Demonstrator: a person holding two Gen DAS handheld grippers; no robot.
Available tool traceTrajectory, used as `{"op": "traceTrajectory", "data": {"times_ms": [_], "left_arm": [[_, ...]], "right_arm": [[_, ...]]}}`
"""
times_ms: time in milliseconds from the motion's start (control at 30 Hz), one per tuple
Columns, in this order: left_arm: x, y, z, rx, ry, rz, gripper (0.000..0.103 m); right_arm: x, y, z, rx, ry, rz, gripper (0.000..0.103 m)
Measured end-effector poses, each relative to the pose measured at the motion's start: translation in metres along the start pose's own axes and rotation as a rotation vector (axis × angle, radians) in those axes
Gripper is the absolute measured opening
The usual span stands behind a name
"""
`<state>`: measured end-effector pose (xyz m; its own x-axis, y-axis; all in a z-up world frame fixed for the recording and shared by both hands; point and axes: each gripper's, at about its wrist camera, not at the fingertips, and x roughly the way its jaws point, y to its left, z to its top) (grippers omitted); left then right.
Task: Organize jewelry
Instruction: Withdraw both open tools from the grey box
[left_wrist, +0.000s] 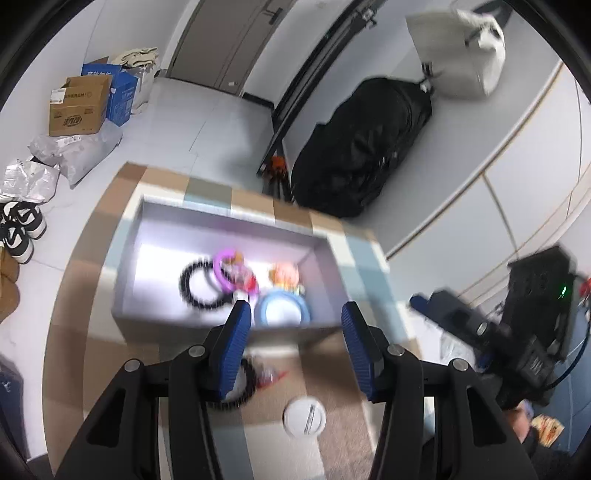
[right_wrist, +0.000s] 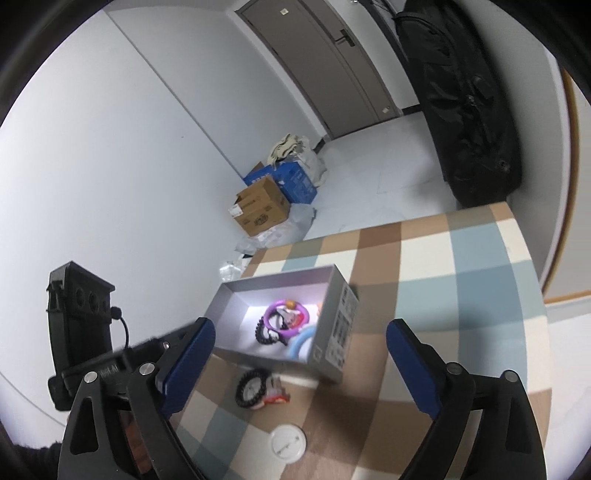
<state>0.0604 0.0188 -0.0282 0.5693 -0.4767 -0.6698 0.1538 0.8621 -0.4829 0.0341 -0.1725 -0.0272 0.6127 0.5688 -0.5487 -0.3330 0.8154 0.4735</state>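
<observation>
Right wrist footage showed a grey box (right_wrist: 334, 334) resting on the checked counter (right_wrist: 461, 295), with a purple bracelet (right_wrist: 286, 317), a black beaded bracelet (right_wrist: 263, 334) and a pale blue ring (right_wrist: 301, 341) already inside it. Just in front of the box, on the counter, another black beaded bracelet (right_wrist: 250, 387) was seen lying against a small red-and-white trinket (right_wrist: 275, 393), and a white round lid (right_wrist: 287, 441) lay nearer the camera. The right gripper (right_wrist: 299, 363) was held above these loose pieces with its jaws spread wide and nothing between them. The left gripper (left_wrist: 295, 339) was likewise seen wide open and empty, poised over the box's near wall. A risk was judged: since bracelet and trinket touched, both could be caught in one grasp, or the beaded loop could be pushed aside and slip from the pads.
</observation>
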Motion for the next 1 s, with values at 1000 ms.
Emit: {"op": "traceTrajectory", "data": {"times_ms": [1000], "left_arm": [[0.030,-0.035,-0.064,0.171,0.161,0.235,0.074]], "right_arm": [[-0.031,-0.005,-0.045,0.011,0.021,-0.065,0.103]]}}
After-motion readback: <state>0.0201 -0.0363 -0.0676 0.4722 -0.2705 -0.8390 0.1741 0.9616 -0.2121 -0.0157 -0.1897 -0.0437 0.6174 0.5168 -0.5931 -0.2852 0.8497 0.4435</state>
